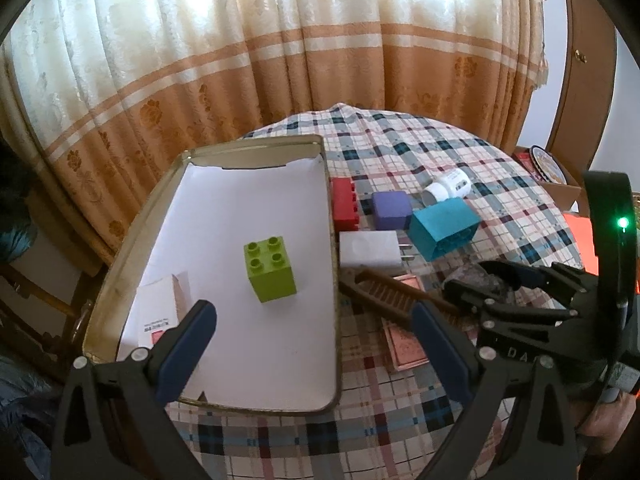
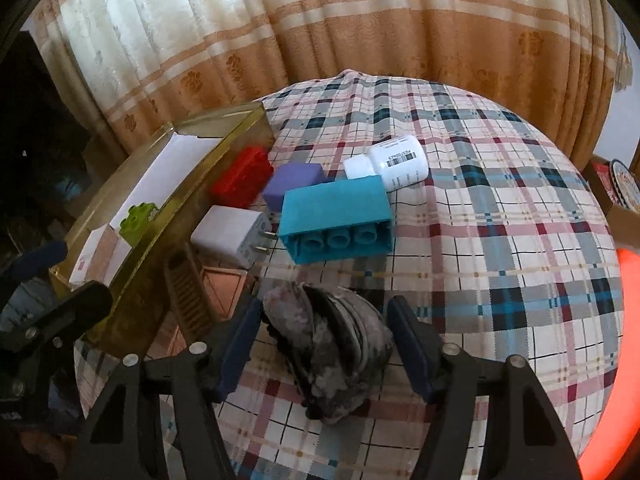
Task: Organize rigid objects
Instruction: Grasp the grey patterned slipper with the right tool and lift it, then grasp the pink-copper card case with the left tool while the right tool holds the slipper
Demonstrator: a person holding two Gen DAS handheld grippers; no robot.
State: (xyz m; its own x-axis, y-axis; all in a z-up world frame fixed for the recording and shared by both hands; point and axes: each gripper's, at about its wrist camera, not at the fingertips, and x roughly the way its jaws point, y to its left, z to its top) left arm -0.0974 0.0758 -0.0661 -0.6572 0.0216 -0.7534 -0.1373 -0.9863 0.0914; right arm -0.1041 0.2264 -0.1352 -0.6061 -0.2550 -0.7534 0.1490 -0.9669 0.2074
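The right gripper angles down, its jaws spread either side of a mottled grey shell on the plaid tablecloth. The left gripper hangs open over a metal tin holding a green block. A teal block lies just beyond.

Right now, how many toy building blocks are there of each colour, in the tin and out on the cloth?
Green block, inside the tin: 1
Red block, on the cloth: 1
Teal block, on the cloth: 1
Total: 3
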